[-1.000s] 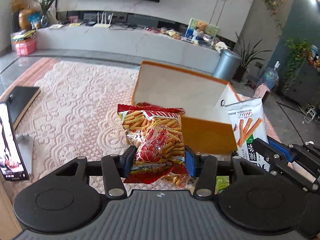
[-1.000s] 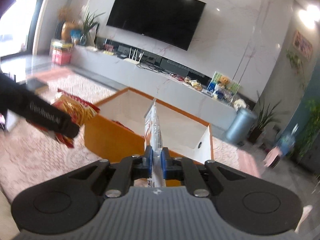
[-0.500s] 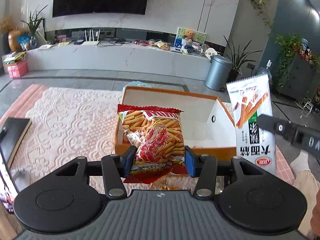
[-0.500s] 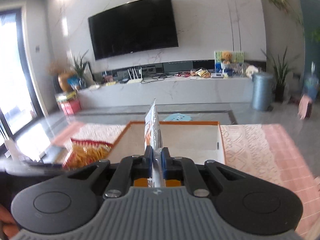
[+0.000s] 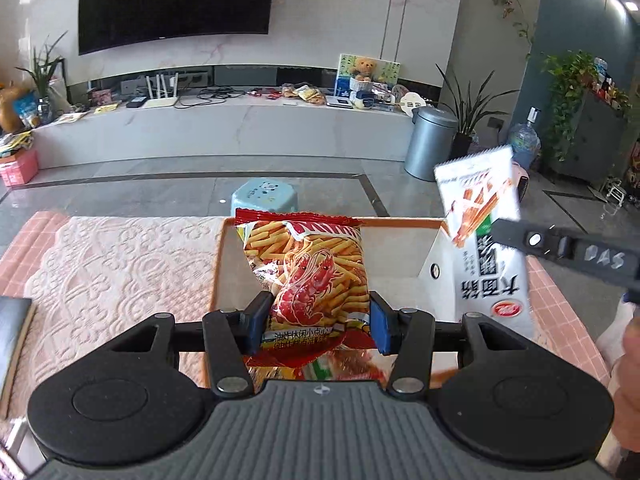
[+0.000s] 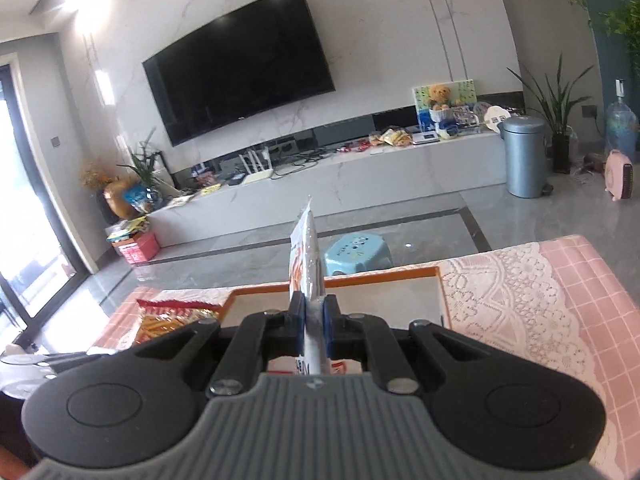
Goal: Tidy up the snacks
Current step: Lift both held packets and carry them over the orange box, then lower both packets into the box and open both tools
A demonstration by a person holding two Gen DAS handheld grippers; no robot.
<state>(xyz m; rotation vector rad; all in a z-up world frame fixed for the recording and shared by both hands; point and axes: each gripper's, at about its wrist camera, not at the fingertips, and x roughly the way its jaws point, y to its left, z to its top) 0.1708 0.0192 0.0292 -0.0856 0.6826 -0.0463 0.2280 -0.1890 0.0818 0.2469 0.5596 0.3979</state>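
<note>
Between the blue pads of the left gripper [image 5: 318, 322] sits a red shrimp-stick bag [image 5: 310, 280], pinched across its lower half, its sealed top edge standing upright above the jaws. The bag hangs over the near left part of an orange-rimmed box [image 5: 400, 222], whose pale inside walls show behind it. More snack packets lie low in the box under the bag (blurred, so their kind cannot be told).

To the right in the left wrist view, the right gripper [image 6: 313, 322] shows only as one black finger [image 5: 568, 246] crossing a white snack packet [image 5: 486, 240] printed with orange sticks. The right wrist view shows that packet [image 6: 306, 264] edge-on, squeezed flat between the nearly closed blue pads and rising tilted above them, over the near edge of the box [image 6: 380, 274]. The red bag's top [image 6: 176, 312] appears low left there.

The box rests on a pink lace tablecloth [image 5: 108, 272]. Past the table stands a light blue stool [image 5: 264, 196] on the grey tiled floor, then a grey bin [image 5: 430, 142] and a long white TV bench [image 5: 224, 128] beneath a wall-mounted television [image 5: 176, 0].
</note>
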